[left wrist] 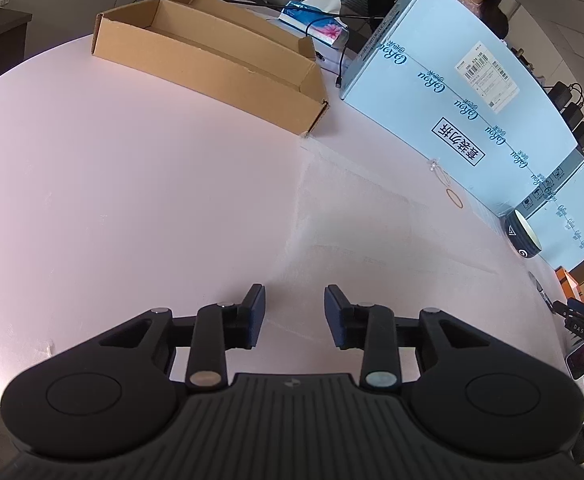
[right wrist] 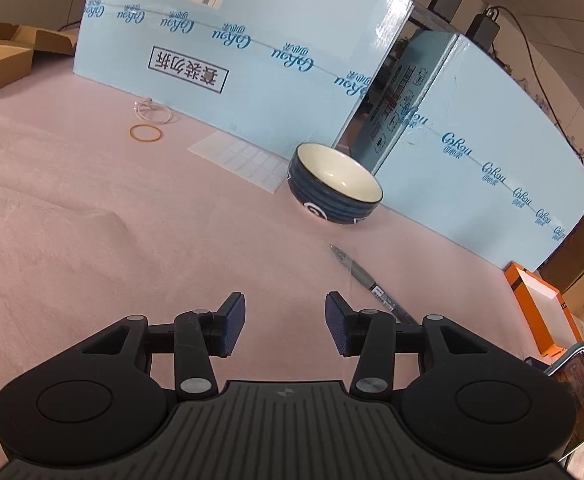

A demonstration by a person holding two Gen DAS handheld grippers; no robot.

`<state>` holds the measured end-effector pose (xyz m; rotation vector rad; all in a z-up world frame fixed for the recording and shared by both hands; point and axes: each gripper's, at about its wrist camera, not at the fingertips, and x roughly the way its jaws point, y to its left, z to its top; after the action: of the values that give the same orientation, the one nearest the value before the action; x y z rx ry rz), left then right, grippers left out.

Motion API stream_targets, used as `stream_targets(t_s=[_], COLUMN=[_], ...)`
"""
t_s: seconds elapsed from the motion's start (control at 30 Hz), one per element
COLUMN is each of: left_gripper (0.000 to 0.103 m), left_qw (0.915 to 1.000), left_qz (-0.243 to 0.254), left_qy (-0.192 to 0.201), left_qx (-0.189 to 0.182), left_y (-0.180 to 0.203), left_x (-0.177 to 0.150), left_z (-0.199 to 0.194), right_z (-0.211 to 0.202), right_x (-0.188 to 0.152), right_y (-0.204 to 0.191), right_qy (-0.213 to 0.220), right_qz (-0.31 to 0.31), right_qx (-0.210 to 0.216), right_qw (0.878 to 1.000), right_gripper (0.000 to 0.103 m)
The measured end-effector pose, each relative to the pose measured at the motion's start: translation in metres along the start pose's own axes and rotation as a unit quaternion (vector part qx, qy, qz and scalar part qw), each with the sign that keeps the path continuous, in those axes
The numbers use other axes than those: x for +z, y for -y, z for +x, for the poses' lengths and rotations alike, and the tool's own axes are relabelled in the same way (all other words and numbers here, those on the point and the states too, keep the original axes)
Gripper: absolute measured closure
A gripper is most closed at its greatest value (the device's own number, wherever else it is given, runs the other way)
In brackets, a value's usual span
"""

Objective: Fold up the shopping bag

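The shopping bag (left wrist: 356,216) is a pale pink, thin sheet lying flat on the pink table (left wrist: 111,184), hard to tell from it but for its faint edges and creases. In the left wrist view it spreads from just ahead of the left gripper (left wrist: 294,314) toward one o'clock, its near edge running under the fingertips. That gripper's jaws stand apart with nothing between the pads. In the right wrist view the bag (right wrist: 51,220) fills the ground from nine to eleven o'clock of the right gripper (right wrist: 285,320), whose jaws are likewise parted and empty. A pen (right wrist: 368,280) lies just at one o'clock of it, a dark bowl (right wrist: 334,184) farther at twelve, a rubber band (right wrist: 146,133) at eleven. Behind stand light-blue cartons (right wrist: 251,32); a cardboard tray (left wrist: 211,56) sits at eleven o'clock of the left gripper.
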<state>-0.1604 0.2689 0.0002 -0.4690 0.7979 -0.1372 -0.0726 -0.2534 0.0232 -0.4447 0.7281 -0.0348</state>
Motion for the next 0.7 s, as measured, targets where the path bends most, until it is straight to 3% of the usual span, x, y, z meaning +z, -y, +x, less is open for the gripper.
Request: stream_targets(t_s=[0.1,0.2,0.27,0.43,0.6,0.7], left_gripper=[0.072,0.072,0.071,0.066,0.064,0.052], left_qw=[0.9993,0.9962,0.9898,0.9764,0.9789,0.9814], left_qz=[0.026,0.044,0.071,0.134,0.117,0.11], left_qy=[-0.019,-0.065,-0.109,-0.142,-0.146,-0.132], left_qx=[0.017,0.038,0.059,0.092,0.083,0.086], left_y=[0.013,0.028,0.044,0.069,0.054,0.046], left_x=[0.015,0.034,0.05,0.064,0.056,0.045], left_z=[-0.004,-0.007,-0.009,-0.01,0.001,0.003], right_z=[0.015,0.02,0.023,0.03,0.026,0.014], right_x=[0.014,0.028,0.032,0.031,0.031,0.027], right_y=[0.009,0.008,0.005,-0.001,0.002,0.01], right_qy=[-0.106,-0.184,-0.219,-0.243,-0.234,-0.202], right_qz=[0.014,0.014,0.02,0.029,0.04,0.072], right_qx=[0.069,0.104,0.113,0.115,0.121,0.138], right_qw=[0.992,0.977,0.969,0.963,0.964,0.967], right_gripper=[0.061,0.061,0.061,0.061,0.061,0.06])
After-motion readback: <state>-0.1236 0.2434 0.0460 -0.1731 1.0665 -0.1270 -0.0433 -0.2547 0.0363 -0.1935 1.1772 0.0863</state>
